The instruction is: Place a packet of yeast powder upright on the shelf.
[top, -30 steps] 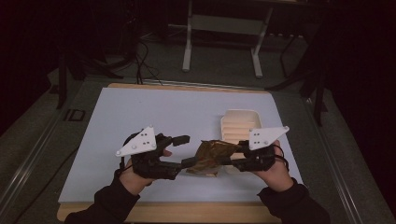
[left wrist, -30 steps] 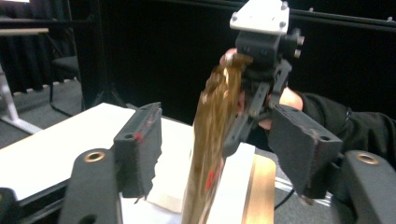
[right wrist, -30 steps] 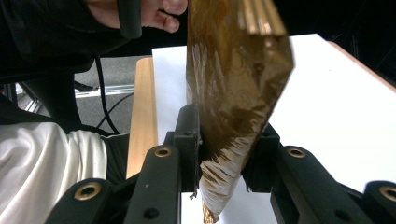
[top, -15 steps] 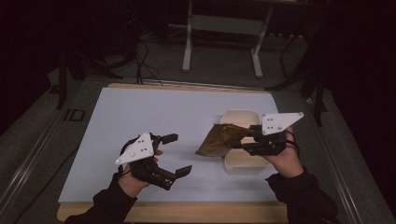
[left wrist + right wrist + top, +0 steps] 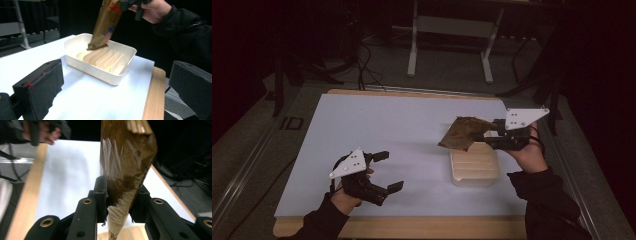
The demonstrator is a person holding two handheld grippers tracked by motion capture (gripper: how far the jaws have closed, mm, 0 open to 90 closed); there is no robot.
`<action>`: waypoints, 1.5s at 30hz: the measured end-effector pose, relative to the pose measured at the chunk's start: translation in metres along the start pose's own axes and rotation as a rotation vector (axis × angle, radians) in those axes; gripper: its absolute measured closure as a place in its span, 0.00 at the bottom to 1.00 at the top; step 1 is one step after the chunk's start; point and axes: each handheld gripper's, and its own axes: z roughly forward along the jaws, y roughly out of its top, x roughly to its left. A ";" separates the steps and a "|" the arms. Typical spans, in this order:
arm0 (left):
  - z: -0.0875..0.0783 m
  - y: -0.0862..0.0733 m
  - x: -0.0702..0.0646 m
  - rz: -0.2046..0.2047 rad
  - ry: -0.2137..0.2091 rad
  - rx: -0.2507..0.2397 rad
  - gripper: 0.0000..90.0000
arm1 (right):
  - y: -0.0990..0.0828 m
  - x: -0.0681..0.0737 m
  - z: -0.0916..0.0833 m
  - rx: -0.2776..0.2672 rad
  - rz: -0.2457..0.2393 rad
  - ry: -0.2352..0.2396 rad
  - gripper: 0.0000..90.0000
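right gripper: jaws clamped on a crinkly brown plastic snack bag — hanging over the ribbed cream plastic tray
left gripper: jaws wide apart, nothing in them — down at 7 o'clock on the white table

Black grippers with grey three-cornered plates, brass screws; dark sleeves.

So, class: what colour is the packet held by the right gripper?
Golden brown, with small red and blue markings; the packet shows best in the left gripper view.
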 end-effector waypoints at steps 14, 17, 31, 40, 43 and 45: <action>0.002 -0.020 0.009 -0.002 -0.018 -0.002 0.00 | -0.034 -0.034 -0.004 0.096 0.041 -0.055 0.79; 0.004 -0.024 0.012 -0.016 -0.012 0.010 0.00 | -0.040 -0.037 -0.003 0.120 0.042 -0.063 0.79; 0.002 -0.033 0.017 0.001 0.025 0.016 0.00 | -0.060 -0.041 0.016 0.164 0.075 -0.024 0.79; 0.002 -0.034 0.017 -0.001 0.029 0.009 0.00 | -0.074 -0.042 0.031 0.179 0.107 -0.008 0.79; 0.003 -0.034 0.017 0.003 0.027 0.005 0.00 | -0.080 -0.042 0.037 0.192 0.123 0.005 0.79; 0.003 -0.033 0.016 0.004 0.027 0.008 0.00 | -0.085 -0.042 0.042 0.198 0.131 0.008 0.79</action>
